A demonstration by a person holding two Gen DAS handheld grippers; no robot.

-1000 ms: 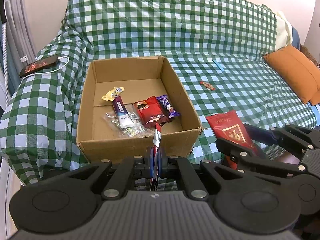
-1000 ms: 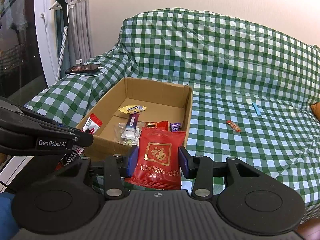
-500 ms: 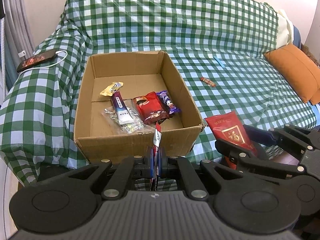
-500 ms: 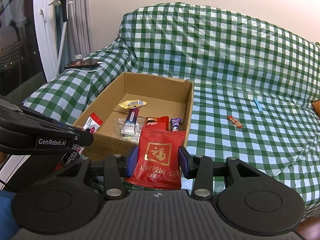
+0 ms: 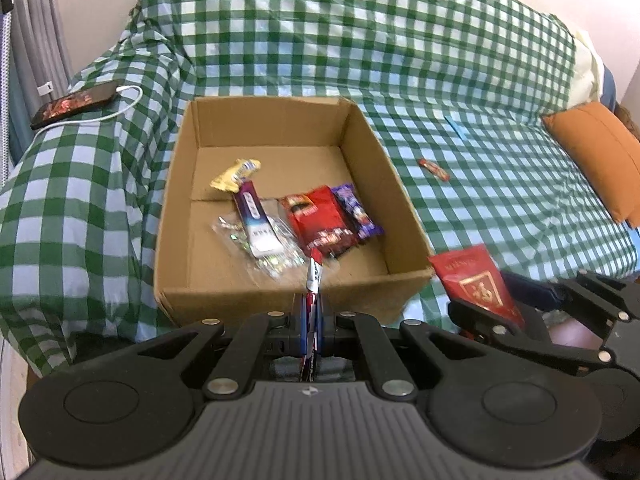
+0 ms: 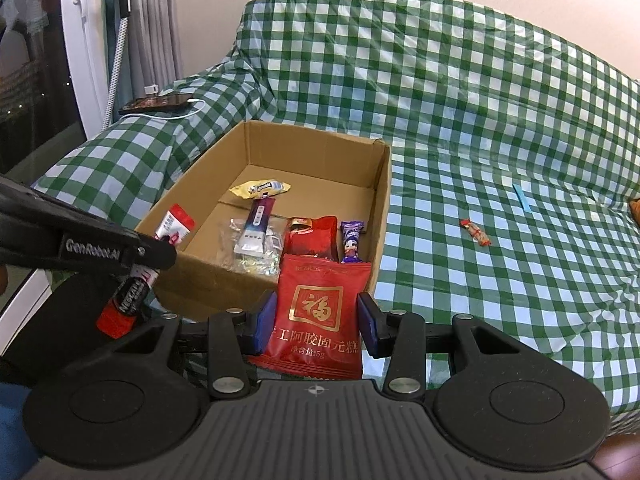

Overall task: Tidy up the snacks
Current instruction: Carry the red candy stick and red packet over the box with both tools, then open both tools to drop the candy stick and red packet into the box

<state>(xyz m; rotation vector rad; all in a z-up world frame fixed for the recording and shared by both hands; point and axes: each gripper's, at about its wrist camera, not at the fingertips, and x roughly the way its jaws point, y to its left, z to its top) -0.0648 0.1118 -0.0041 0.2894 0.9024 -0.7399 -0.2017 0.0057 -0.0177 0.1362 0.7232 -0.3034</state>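
Note:
An open cardboard box sits on the green checked sofa cover and holds several snack packets. My left gripper is shut on a thin red and white snack packet, held edge-on just before the box's near wall; the packet also shows in the right wrist view. My right gripper is shut on a flat red packet with a gold emblem, held at the box's near right corner; it also shows in the left wrist view. A small red candy lies on the sofa to the right of the box.
A phone on a white cable lies on the left armrest. An orange cushion sits at the far right. A small blue strip lies on the sofa seat. Curtains and a window stand at the left.
Both grippers have moved forward and up toward the box with their packets still held. The box looks closer and lower in both views.

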